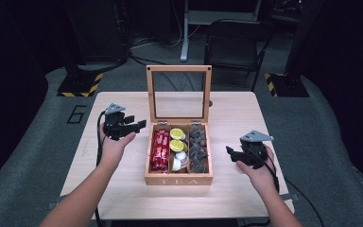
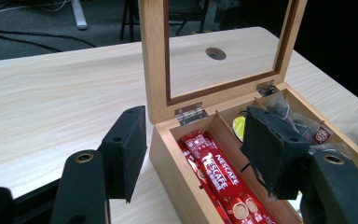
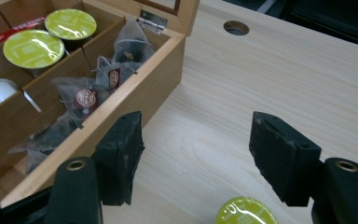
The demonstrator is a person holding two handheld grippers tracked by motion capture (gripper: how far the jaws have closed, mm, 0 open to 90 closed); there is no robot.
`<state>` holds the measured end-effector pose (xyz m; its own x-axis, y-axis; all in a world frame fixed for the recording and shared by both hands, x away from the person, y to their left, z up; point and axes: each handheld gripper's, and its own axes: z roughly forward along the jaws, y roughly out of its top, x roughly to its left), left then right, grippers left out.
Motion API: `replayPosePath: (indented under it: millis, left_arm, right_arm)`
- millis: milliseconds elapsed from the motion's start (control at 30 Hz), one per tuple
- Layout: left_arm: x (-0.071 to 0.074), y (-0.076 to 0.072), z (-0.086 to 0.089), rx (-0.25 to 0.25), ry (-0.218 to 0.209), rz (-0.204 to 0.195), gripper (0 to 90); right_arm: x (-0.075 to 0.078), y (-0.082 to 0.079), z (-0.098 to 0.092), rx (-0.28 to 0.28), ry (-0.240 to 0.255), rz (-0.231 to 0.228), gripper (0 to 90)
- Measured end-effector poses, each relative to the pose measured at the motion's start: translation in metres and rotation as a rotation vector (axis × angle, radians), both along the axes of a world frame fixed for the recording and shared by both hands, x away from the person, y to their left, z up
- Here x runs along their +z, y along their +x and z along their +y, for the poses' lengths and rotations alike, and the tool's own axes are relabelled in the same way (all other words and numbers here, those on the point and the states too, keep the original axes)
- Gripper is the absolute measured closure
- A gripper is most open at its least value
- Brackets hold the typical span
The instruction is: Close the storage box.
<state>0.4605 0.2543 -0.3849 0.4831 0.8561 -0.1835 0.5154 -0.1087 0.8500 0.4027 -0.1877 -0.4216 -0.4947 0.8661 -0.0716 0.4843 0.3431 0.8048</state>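
A wooden tea box (image 1: pixel 178 179) sits at the middle of the table (image 1: pixel 123 179), its glass-paned lid (image 1: pixel 178 94) standing upright at the back edge. The box has 3 lengthwise compartments. The one nearest the left gripper holds red coffee sticks (image 1: pixel 160 150); the middle one holds 2 green-topped capsules (image 1: pixel 177 139) toward the lid and white-topped capsules (image 1: pixel 180 158) toward the front wall; the one nearest the right gripper holds dark pyramid tea bags (image 1: pixel 198 149).

The left gripper (image 1: pixel 139 124) hovers just beside the box, off its back corner on the coffee-stick side, pointing toward the lid hinge. Its jaws stand partly apart with nothing between them; in the left gripper view 1 pad hangs outside the box wall and the other over the box.

The right gripper (image 1: pixel 229 151) is beside the box on the tea-bag side, near its front half, raised off the table. Its jaws are open at a middling width and hold nothing. In the right gripper view a loose green-topped capsule (image 3: pixel 245 211) lies on the table outside the box, just below the gap between the pads, touching neither.
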Motion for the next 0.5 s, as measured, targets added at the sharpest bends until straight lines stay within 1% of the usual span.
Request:
replayPosePath:
  millis: [33,200,300,367,400,500]
  left_arm:
    - [0.000,0.000,0.000,0.001,0.000,0.000,39.9]
    - [0.000,0.000,0.001,0.010,-0.003,0.003,39.9]
    - [0.001,0.001,0.001,0.006,-0.001,0.000,40.0]
    - [0.002,0.001,0.001,0.003,0.004,-0.006,39.9]
    - [0.002,0.001,0.000,0.006,-0.002,-0.006,39.9]
    - [0.003,0.001,0.001,0.001,0.002,-0.005,39.9]
  right_arm:
    - [0.002,0.002,0.001,-0.002,0.008,0.006,34.1]
    - [0.015,0.010,0.007,0.033,0.005,0.012,34.1]
    - [0.023,0.014,0.012,0.052,0.027,0.015,34.1]
    - [0.026,0.018,0.015,0.057,0.046,0.036,34.1]
    - [0.028,0.020,0.017,0.063,0.049,0.038,34.0]
    - [0.034,0.025,0.024,0.071,0.051,0.041,34.1]
